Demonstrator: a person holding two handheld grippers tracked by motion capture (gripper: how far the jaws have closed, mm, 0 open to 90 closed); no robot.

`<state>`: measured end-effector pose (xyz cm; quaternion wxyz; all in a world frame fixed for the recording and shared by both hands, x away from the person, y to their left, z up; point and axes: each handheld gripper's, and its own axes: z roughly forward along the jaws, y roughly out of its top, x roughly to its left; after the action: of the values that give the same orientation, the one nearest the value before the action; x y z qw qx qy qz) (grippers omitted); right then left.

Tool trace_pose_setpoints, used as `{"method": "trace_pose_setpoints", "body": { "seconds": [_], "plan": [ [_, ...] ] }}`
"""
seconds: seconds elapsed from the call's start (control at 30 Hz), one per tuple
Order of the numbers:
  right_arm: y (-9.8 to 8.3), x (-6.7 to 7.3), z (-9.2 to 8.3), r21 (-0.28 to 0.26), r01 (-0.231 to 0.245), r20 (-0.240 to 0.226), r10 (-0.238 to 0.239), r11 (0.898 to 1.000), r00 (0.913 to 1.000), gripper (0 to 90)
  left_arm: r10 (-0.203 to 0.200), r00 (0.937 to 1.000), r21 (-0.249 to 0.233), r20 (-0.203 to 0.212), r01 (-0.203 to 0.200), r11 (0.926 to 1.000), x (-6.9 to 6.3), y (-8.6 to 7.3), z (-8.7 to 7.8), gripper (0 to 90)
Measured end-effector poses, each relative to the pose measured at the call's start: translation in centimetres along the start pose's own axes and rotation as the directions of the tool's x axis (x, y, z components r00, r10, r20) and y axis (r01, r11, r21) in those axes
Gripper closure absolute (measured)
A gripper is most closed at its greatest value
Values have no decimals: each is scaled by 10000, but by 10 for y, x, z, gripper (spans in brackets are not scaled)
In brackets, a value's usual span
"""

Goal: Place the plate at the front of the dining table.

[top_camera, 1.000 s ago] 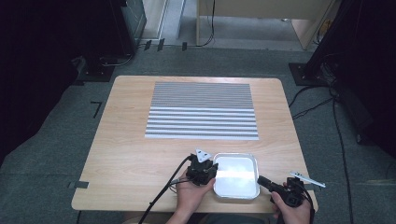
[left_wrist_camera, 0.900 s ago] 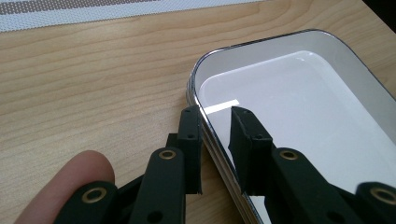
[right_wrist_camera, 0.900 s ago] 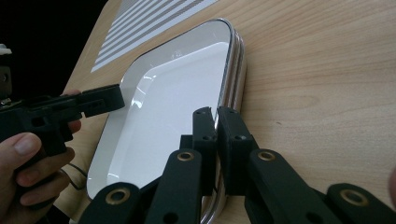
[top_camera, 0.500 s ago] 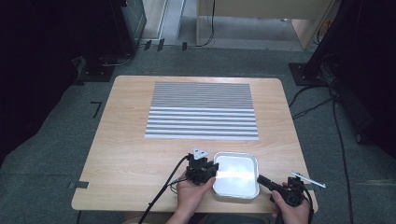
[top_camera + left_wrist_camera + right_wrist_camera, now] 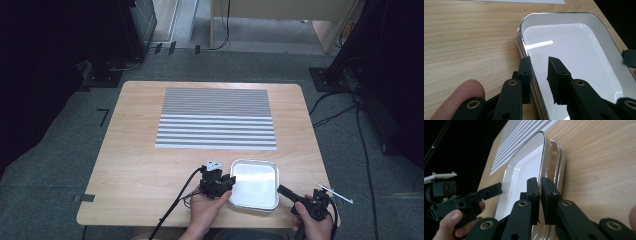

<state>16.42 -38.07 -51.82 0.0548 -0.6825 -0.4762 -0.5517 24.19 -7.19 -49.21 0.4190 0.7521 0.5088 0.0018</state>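
Flanking the tray (image 5: 255, 184), both hands (image 5: 206, 210) rest low.

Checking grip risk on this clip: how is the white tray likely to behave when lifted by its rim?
The tray looks like stiff, thin metal, so it should hold its shape. Its glossy rim may be slippery. The right tongs pinch one rim and the left tongs straddle the opposite one, so it will probably lift level, and empty it seems light.
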Motion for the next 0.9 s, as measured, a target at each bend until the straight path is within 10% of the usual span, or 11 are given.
{"method": "trace_pose_setpoints", "body": {
  "seconds": [0.7,0.9],
  "plan": [
    [4,-2,-4,-725,-279,-249,262,9970,9993,837,-5,9986,154,520,-3,9999,0,-1,1,683],
    [2,-1,1,-616,84,472,-55,9981,9989,839,-25,9984,170,564,16,9999,-1,-1,1,677]
  ]
}}
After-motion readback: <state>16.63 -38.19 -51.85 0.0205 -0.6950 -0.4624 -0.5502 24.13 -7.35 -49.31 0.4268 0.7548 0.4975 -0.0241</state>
